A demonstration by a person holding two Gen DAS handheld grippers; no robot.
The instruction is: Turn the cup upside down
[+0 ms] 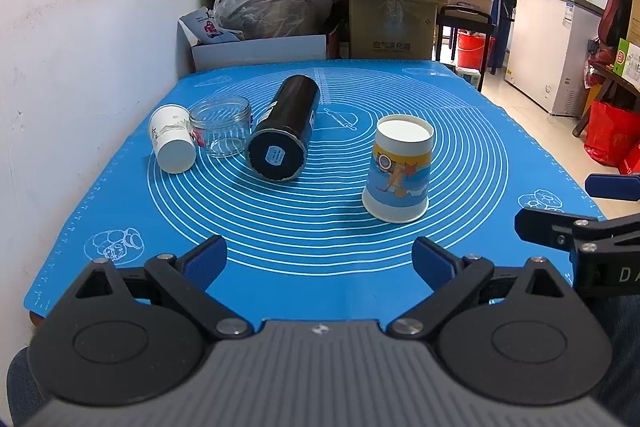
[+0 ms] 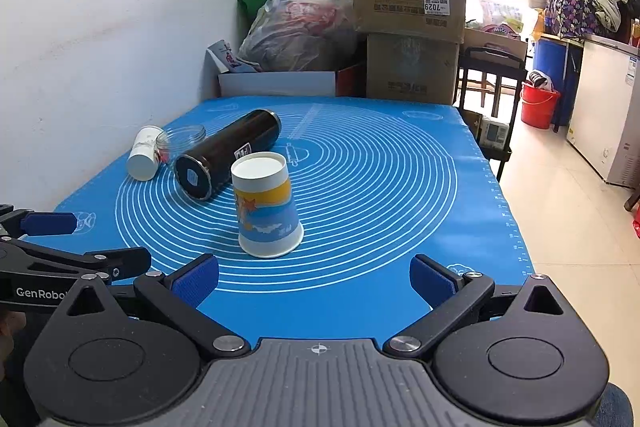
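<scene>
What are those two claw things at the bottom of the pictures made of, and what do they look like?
Each is a handheld tool: the left gripper and right gripper have black angular linkage arms with silver pivot bolts, round black discs, a ribbed grey body and blue fingertip pads. White lettering reading "GenRobo" marks the left one's side. No cables show.

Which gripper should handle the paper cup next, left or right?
Probably right. In the right wrist view the paper cup stands just ahead of the open right gripper, slightly left of centre. From the left gripper, also open, it sits farther ahead and off to the right.
</scene>
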